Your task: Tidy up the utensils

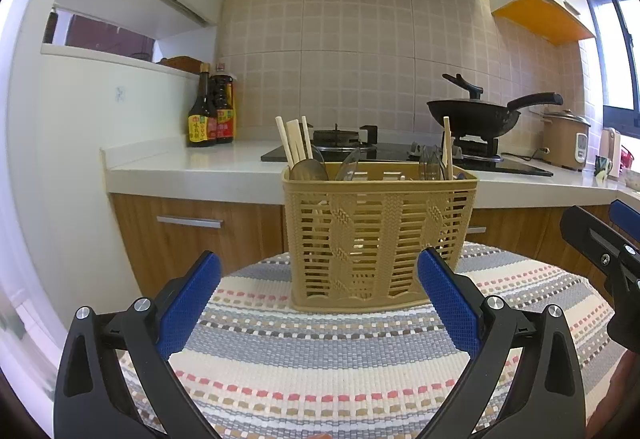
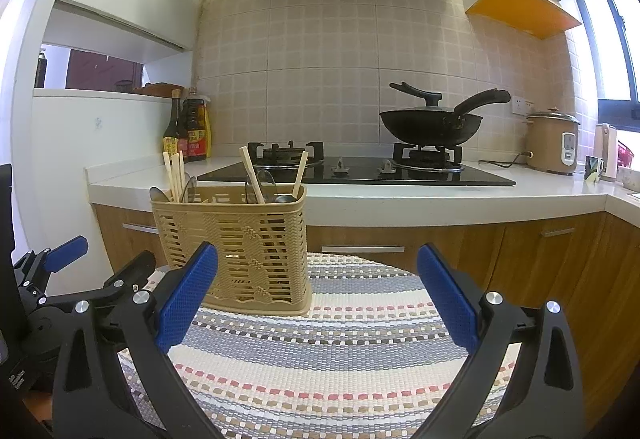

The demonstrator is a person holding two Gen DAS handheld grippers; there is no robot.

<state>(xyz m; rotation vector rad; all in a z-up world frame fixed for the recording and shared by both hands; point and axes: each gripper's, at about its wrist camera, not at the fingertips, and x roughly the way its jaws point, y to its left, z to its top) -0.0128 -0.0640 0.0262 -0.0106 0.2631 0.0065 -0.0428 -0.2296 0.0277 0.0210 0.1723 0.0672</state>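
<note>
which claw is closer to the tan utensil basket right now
Left. The left claw sits squarely in front of the utensil basket, its right fingertip overlapping the basket's lower corner in the left wrist view. The right claw is off to the basket's right, open over the striped mat.

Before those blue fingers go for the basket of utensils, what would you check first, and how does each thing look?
1. Left gripper open, nothing held: ok.
2. Right gripper open, nothing held: ok.
3. Basket upright on the striped mat: ok.
4. Chopsticks and spoons stand inside the basket: ok.
5. Utensils sorted by kind: not ok, chopsticks sit at both ends.
6. Basket's inner dividers: cannot tell.
</note>
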